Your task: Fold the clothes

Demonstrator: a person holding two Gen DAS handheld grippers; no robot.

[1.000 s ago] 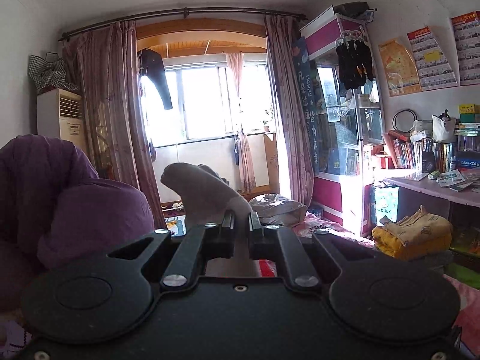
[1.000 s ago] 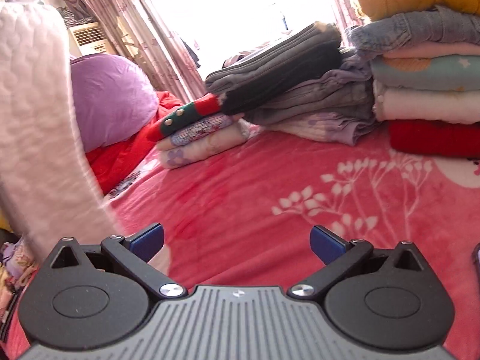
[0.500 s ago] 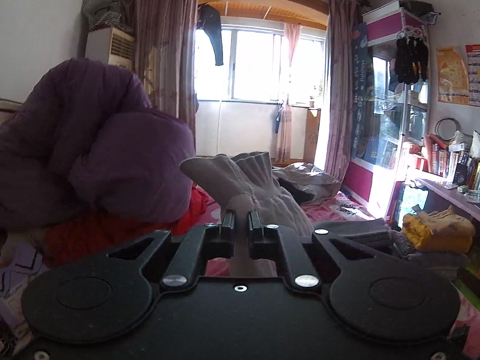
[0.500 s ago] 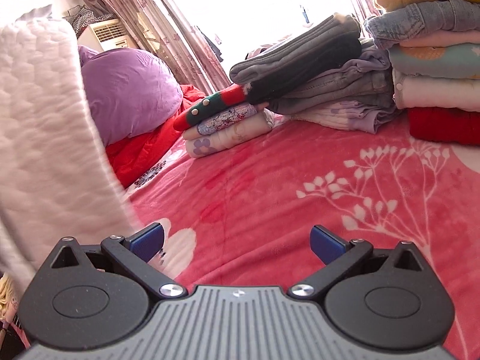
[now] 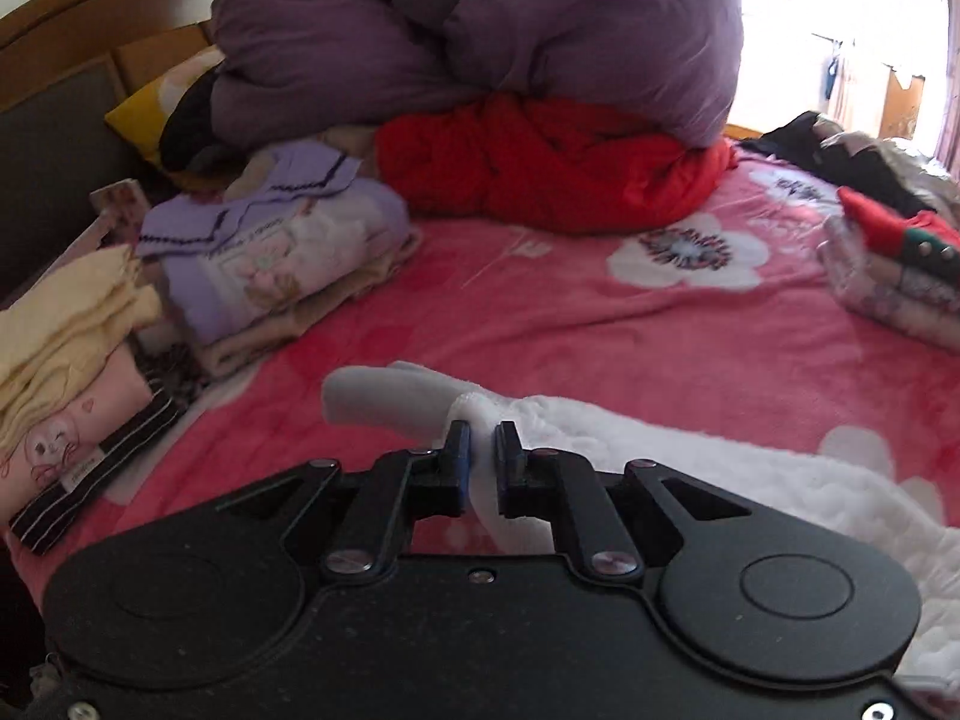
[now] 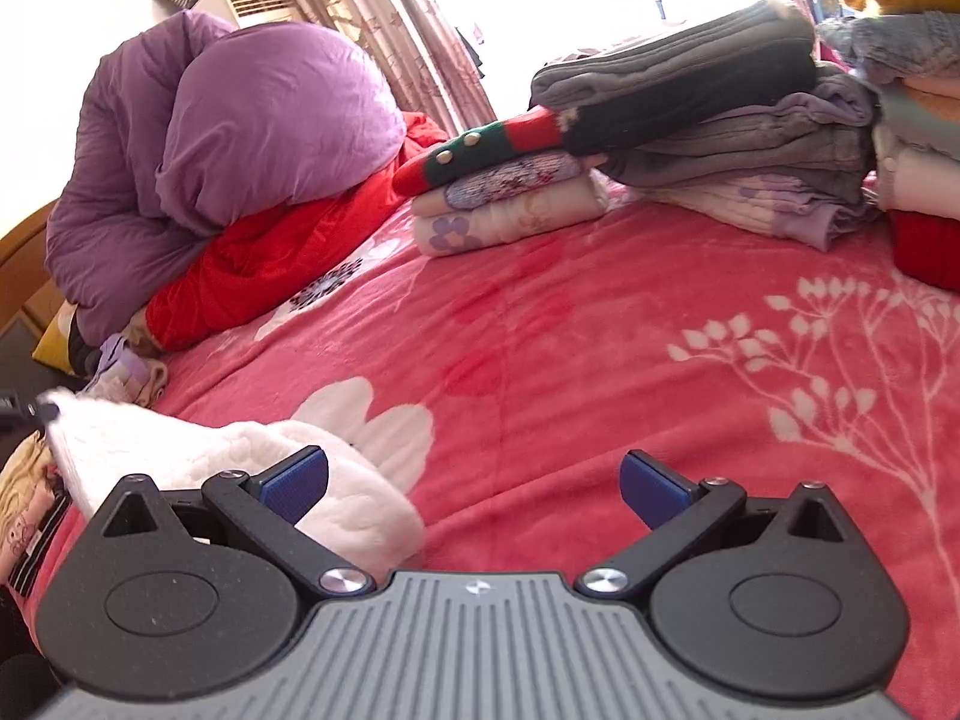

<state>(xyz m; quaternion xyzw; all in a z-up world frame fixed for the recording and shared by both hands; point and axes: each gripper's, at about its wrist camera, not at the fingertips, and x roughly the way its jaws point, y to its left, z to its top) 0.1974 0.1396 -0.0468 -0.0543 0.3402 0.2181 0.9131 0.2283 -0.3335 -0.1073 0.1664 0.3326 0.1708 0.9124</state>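
A white fleece garment lies stretched low over the pink flowered blanket. My left gripper is shut on one end of it, with a grey cuff sticking out past the fingers. In the right wrist view the same white fleece garment lies bunched at the lower left, reaching behind the left blue pad. My right gripper is open above the blanket with nothing between its pads.
Folded stacks sit around the bed: lilac and cream clothes at the left, a grey and purple stack and a small floral pile at the back. A purple duvet rests on a red quilt near the headboard.
My left gripper has swung down from facing the window to the bed, carrying the fleece down with it. In the right wrist view the hanging fleece has dropped onto the blanket.
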